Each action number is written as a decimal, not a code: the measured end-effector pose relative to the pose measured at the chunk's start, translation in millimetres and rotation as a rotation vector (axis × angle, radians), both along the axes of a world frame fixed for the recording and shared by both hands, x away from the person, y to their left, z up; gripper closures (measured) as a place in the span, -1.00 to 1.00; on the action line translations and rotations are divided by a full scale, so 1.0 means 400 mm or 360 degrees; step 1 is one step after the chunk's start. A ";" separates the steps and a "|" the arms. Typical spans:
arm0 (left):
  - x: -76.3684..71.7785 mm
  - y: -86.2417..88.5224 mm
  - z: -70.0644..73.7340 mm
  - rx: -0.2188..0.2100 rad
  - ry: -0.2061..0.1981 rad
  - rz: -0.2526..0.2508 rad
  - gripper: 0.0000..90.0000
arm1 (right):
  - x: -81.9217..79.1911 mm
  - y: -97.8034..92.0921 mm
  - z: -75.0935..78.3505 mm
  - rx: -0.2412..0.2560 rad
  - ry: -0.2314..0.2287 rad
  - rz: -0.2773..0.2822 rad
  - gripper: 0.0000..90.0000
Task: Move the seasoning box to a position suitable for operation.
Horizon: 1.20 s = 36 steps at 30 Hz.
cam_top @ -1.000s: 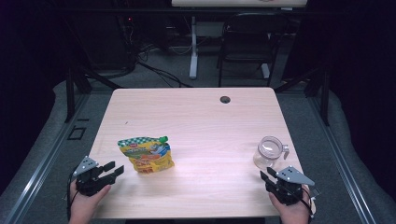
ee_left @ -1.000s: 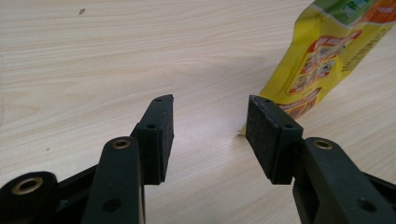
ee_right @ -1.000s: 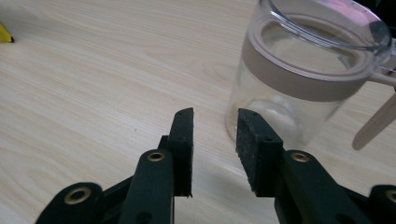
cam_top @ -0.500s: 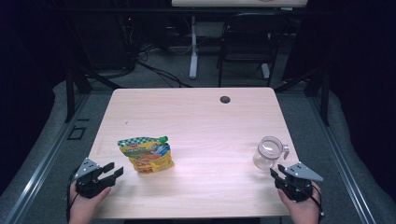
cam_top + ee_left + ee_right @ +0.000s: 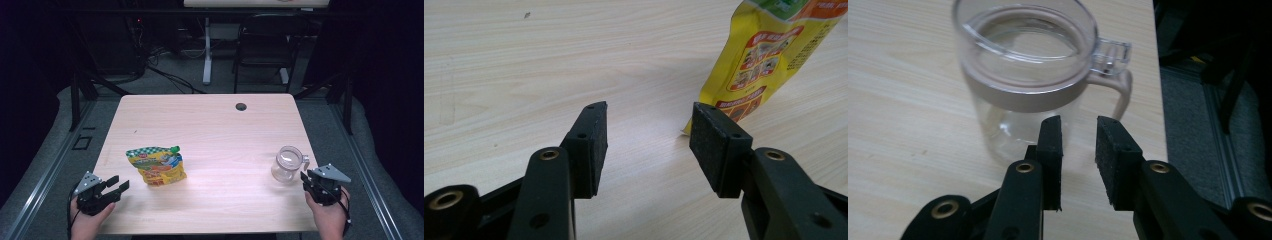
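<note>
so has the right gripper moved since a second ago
Yes. The right gripper slid toward the table's right edge, off the wood, while the clear cup stayed put.

the pouch (image 5: pixel 769 65) runs off the left gripper view's top edge.

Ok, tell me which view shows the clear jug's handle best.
The right gripper view: the clear jug stands close ahead of the right gripper, its handle plain on the right side. The high view shows the jug small, with the handle as a mere nub. The left gripper view looks at the yellow pouch instead.
</note>
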State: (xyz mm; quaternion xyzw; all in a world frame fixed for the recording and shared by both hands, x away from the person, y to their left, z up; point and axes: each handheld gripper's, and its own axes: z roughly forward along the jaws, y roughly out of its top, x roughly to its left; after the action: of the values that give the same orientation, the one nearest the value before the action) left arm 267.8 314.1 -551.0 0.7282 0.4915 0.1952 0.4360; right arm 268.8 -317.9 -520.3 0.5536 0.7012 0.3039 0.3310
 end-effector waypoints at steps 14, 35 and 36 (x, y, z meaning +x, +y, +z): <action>-0.005 0.007 -0.003 -0.0002 0.0004 -0.0011 0.18 | 0.090 -0.038 -0.041 0.0057 0.0014 -0.0112 0.66; -0.005 0.022 -0.010 -0.0044 0.0054 0.0011 0.19 | 0.134 -0.041 -0.065 0.0074 0.0027 -0.0162 0.85; -0.005 0.022 -0.010 -0.0047 0.0053 0.0010 0.19 | 0.134 -0.041 -0.066 0.0084 0.0023 -0.0165 0.85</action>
State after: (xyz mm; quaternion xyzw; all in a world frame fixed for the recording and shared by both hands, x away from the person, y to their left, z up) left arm 265.6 322.7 -554.9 0.7233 0.5038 0.1772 0.4377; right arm 322.5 -334.2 -546.5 0.5999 0.6657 0.3005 0.3266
